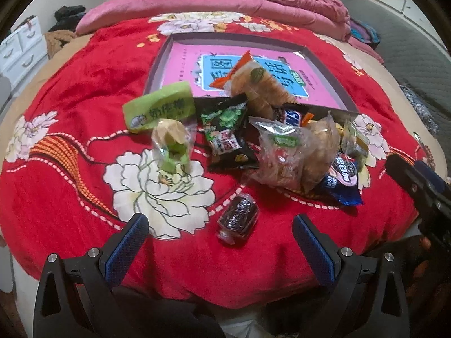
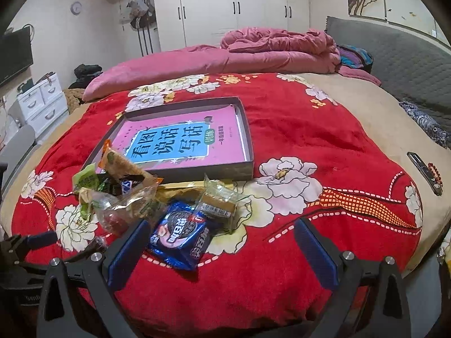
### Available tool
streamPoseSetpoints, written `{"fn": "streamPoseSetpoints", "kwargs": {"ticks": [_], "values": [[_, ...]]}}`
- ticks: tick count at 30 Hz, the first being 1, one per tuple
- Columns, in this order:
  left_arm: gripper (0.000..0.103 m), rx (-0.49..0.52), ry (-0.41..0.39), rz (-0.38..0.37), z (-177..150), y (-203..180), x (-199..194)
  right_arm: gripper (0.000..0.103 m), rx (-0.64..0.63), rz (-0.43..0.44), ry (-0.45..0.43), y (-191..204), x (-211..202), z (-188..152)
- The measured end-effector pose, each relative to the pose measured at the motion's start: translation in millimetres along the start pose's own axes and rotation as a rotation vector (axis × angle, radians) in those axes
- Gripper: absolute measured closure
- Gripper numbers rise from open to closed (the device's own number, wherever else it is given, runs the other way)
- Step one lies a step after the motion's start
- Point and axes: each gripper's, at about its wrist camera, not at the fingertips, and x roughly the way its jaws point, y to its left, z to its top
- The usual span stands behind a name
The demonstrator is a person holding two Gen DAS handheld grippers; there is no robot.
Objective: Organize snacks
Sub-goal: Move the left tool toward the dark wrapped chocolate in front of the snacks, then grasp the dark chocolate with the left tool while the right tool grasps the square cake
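Note:
A pile of wrapped snacks lies on the red flowered blanket in front of a shallow grey box (image 1: 157, 64) (image 2: 245, 129) with a pink book inside. Nearest my left gripper (image 1: 220, 225) is a small dark wrapped snack (image 1: 238, 218), lying just ahead of the open fingers. A green pack (image 1: 160, 107), a clear bag with green sweets (image 1: 173, 146) and a black-green bag (image 1: 228, 135) sit further back. My right gripper (image 2: 220, 231) is open over a blue Oreo pack (image 2: 180, 239), with a brown wrapped bar (image 2: 220, 205) beyond it.
A phone and a bead bracelet (image 2: 425, 171) lie near the bed's right edge. A pink quilt (image 2: 253, 53) is heaped at the far side, next to a grey headboard (image 2: 394, 59). White drawers (image 2: 42, 101) stand left of the bed. The right gripper's body (image 1: 417, 183) shows in the left view.

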Motion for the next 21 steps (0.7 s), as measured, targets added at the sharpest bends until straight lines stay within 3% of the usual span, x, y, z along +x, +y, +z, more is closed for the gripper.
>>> {"fn": "streamPoseSetpoints", "kwargs": {"ticks": [6,9,17,19,21], "values": [[0.012,0.006,0.026,-0.023,-0.7,-2.2,6.0,0.0,0.038,-0.047,0.041,-14.8,18.0,7.9],[0.023,0.006,0.04,-0.037,0.0,-3.5,9.2,0.0,0.053,-0.053,0.051,-21.5,27.1,12.1],[0.035,0.011,0.076,-0.042,0.8,-6.8,18.1,0.0,0.068,-0.017,0.079,-21.9,45.6,14.6],[0.046,0.011,0.081,-0.05,1.1,-7.3,19.7,0.0,0.068,0.0,0.096,-19.6,51.9,14.6],[0.048,0.013,0.089,-0.051,1.9,-7.9,22.1,0.0,0.072,0.018,0.12,-17.8,58.5,13.7]]}}
